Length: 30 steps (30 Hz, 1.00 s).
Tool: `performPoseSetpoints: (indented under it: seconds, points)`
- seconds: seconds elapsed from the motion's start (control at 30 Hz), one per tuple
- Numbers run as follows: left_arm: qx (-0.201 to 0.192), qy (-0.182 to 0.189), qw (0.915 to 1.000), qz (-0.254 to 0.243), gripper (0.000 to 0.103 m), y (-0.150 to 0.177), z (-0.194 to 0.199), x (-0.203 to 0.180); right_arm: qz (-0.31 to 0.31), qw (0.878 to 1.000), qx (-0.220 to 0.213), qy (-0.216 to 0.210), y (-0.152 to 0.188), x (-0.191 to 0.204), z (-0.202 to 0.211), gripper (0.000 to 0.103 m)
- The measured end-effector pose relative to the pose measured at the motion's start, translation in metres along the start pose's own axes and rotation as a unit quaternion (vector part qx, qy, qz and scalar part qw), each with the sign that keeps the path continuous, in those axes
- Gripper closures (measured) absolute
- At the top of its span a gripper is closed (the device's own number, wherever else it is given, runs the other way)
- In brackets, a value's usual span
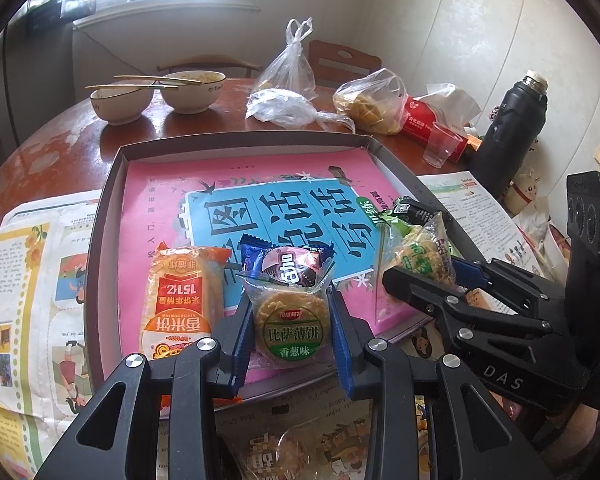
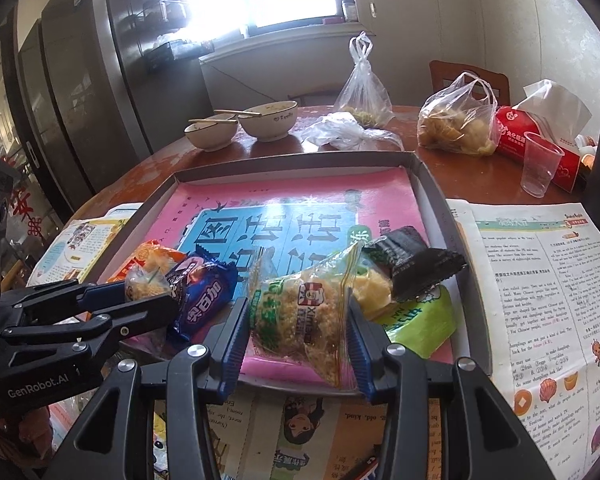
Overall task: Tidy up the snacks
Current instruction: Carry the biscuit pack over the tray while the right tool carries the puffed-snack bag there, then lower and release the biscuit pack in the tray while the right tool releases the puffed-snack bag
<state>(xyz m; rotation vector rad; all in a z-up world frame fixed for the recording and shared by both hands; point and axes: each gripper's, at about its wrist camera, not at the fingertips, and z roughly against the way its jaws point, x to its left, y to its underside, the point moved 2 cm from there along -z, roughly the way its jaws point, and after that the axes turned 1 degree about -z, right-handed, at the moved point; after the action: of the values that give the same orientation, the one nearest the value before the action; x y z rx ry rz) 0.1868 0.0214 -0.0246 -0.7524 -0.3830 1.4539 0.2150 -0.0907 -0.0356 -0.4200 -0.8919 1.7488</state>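
Left gripper (image 1: 290,334): pinching round cracker pkt (image 1: 289,326) by its sides; light, brittle, slick film.
Right gripper (image 2: 298,334): pinching crumbly snack pkt (image 2: 304,320) over tray (image 2: 436,192); soft, crushable, hold gently at the edges.

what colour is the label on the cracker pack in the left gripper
Green with white lettering, on the cracker pack held by the left gripper; left wrist view shows it best.

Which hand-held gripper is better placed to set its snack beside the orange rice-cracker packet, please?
Left hand-held gripper: its clear round-biscuit packet sits right beside the orange rice-cracker packet; the right one is farther off.
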Motion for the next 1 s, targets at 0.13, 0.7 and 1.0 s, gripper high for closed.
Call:
performPoseSetpoints:
  seconds: [0.13, 0.7, 1.0]
  points:
    - [0.0, -0.001, 1.0, -0.001, 0.067, -0.0001, 0.0002, 0.0005, 0.005, 1.0, 0.001, -0.007, 0.001, 0.0033, 0.0001, 0.057]
    - [0.001, -0.003, 1.0, 0.004, 0.067, -0.002, -0.0025, 0.0017, -0.008, 1.0, 0.0, -0.01, 0.0003, -0.0004, 0.0023, 0.055]
    - [0.002, -0.006, 1.0, 0.007, 0.067, -0.0004, -0.0002, 0.0042, -0.007, 1.0, 0.003, -0.016, 0.0022, -0.0006, 0.007, 0.055]
